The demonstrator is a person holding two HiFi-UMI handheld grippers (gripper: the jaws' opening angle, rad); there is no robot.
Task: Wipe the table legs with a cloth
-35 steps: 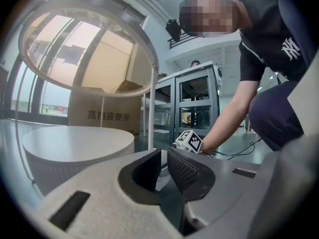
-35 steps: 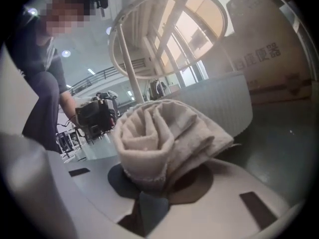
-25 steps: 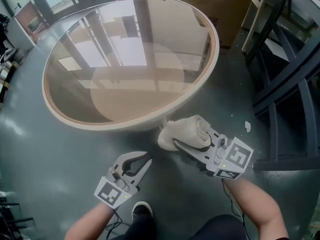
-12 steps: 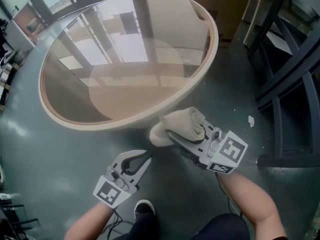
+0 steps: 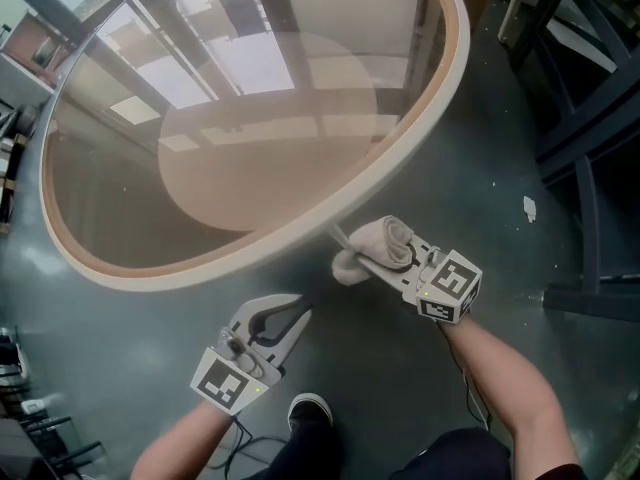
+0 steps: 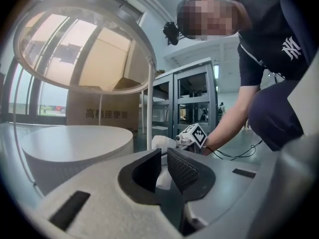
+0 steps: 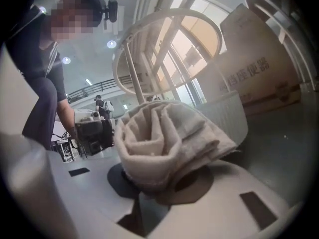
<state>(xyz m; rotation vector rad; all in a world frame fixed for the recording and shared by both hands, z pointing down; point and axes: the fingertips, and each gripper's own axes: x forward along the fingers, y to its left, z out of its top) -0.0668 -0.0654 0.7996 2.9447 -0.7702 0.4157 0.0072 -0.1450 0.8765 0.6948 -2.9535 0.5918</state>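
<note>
Right gripper view: right gripper (image 7: 159, 180) clamped on rolled beige terry cloth (image 7: 164, 133), roll sticking out front, likely so it can rub the thin white table leg (image 5: 340, 236) it sits at, left gripper (image 6: 163, 168) narrowly parted, empty, held aside.

One round glass table (image 5: 458, 58), one rolled cloth (image 5: 392, 233), one left gripper (image 5: 302, 308), one right gripper (image 5: 358, 258), one shoe (image 5: 310, 409).

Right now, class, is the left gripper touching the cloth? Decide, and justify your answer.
Apart. The head view shows floor between the open left gripper and the cloth, which the right gripper clamps.
</note>
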